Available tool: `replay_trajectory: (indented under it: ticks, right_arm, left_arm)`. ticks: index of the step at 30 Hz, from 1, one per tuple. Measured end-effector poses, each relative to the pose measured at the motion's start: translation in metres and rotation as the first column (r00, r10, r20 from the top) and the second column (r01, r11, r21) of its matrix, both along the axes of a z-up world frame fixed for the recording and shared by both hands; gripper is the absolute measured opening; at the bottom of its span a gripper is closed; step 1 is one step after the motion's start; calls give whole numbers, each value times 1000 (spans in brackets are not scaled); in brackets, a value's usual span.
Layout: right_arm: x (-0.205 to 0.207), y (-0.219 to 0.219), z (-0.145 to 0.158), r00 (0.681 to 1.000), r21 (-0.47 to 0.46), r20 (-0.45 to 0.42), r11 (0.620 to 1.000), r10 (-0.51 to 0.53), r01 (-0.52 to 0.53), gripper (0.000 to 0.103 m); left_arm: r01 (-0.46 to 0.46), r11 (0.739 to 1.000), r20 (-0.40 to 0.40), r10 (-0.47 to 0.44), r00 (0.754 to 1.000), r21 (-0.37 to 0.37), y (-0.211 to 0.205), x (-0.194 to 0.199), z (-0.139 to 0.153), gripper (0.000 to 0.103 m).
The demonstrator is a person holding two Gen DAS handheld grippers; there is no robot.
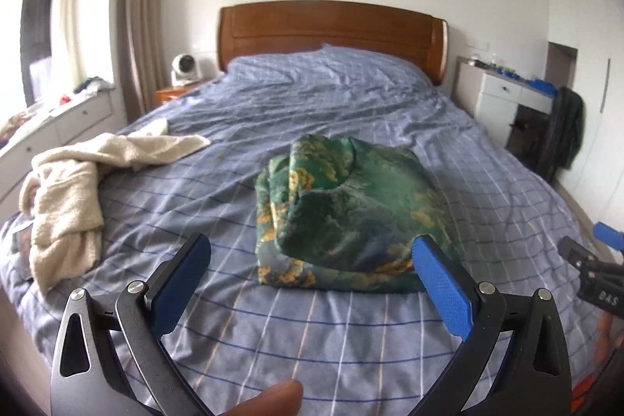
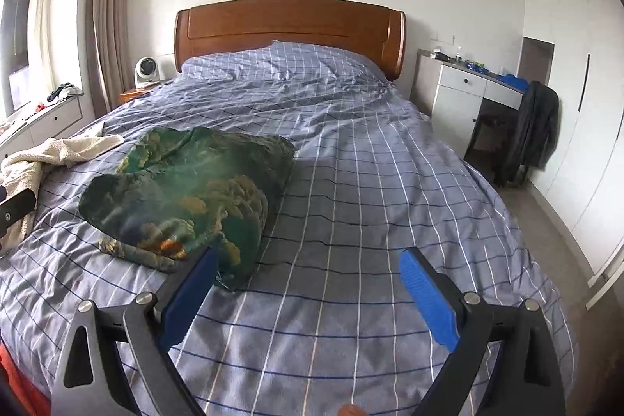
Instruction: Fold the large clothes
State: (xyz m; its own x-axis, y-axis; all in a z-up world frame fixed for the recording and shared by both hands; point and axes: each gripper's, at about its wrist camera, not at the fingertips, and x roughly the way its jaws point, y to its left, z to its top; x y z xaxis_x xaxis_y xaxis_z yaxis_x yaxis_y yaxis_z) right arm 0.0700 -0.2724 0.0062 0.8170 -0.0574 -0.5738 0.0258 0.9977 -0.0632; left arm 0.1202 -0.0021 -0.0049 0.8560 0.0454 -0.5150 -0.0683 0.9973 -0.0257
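A green garment with a yellow-orange print [image 1: 351, 209] lies folded in a thick bundle in the middle of the bed; it also shows in the right wrist view [image 2: 195, 193]. My left gripper [image 1: 312, 248] is open and empty, just in front of the bundle's near edge, its blue pads [image 1: 442, 283] wide apart. My right gripper [image 2: 310, 260] is open and empty, to the right of the bundle's near corner; its left pad [image 2: 191, 295] is close to the cloth. The right gripper also shows at the right edge of the left wrist view [image 1: 600, 260].
The bed has a blue checked sheet [image 1: 331, 330] and a wooden headboard [image 1: 331, 26]. A crumpled cream towel-like garment [image 1: 78, 182] lies on the bed's left side. A white desk [image 2: 468, 84] and a chair with a dark jacket [image 2: 534, 131] stand to the right.
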Motion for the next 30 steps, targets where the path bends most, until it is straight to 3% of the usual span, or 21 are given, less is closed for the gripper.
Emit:
replay_trajectory:
  ticks: [3,9,13,18,24,30]
  right_arm:
    - [-6,-5,-3,1000,3,16,1000,-22,22,96]
    - [-23,-17,0,995,51,97,998,-28,23,96]
    - [-20,-8,-6,999,-16,46,1000,8,-7,96]
    - [-20,-3,-10,1000,24,-5,1000,-3,3,96]
    - [-25,8,-8,1000,25,-27,1000,12,-12,96]
    - [-33,20,-5,998,29,-39,999,39,-38,96]
  left_arm:
    - [-52,997,20,51,999,60,-9,-3,1,103]
    - [-77,992,-28,80,996,96,-20,-5,-4,103]
    - [-45,995,-65,51,997,90,-25,-5,-9,103]
    - [-6,995,-81,14,997,100,-30,-11,-11,103]
    - [39,999,-111,-36,993,27,-28,-15,-10,103]
    - [42,999,-115,-39,993,25,-31,-17,-8,103]
